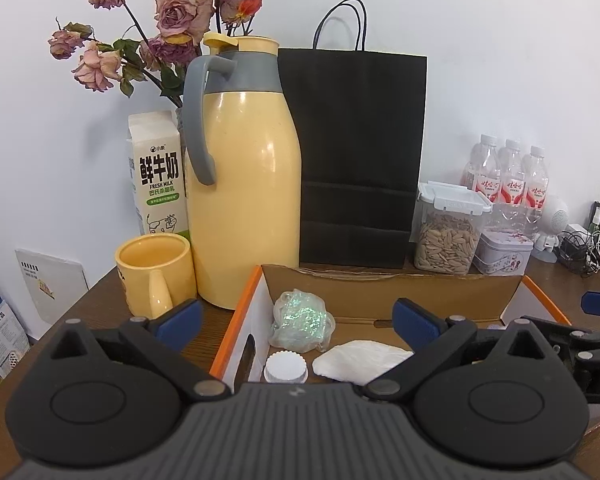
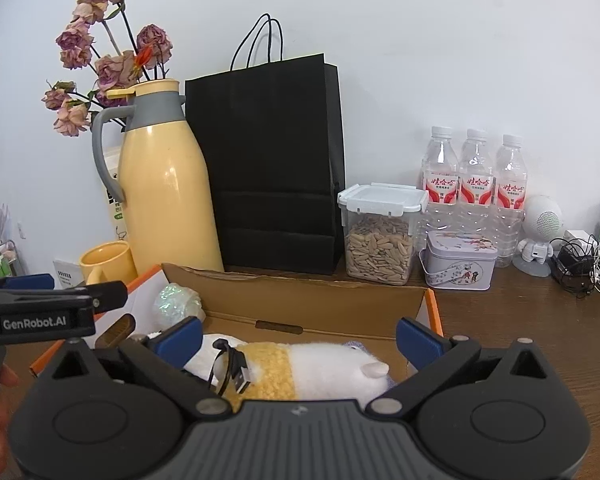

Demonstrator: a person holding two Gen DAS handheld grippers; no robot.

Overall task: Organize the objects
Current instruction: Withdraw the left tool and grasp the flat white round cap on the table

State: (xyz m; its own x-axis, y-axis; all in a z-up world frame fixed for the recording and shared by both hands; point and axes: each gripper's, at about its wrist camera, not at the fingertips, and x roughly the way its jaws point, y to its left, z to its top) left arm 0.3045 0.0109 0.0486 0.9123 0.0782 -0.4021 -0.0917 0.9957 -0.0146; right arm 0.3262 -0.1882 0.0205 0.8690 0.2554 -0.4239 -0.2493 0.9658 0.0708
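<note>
both tongs, left (image 1: pixel 298 322) and right (image 2: pixel 299 338), gape empty over the cardboard box (image 2: pixel 300 300); the usb cable (image 2: pixel 232 368) at lower centre could snag a jaw.

A pale yellow thermos (image 1: pixel 244 184) with grey handle, a black paper bag (image 1: pixel 356 160), an orange-edged cardboard box (image 2: pixel 300 304) and a white-and-yellow plush toy (image 2: pixel 308 368) are seen.

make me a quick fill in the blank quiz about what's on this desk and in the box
1. The clear lidded container holds ____.
2. ____ water bottles stand in a row by the wall.
3. The plush toy lies inside the cardboard ____.
4. The paper bag beside the yellow flask is ____.

Missing words: seeds; three; box; black
</note>
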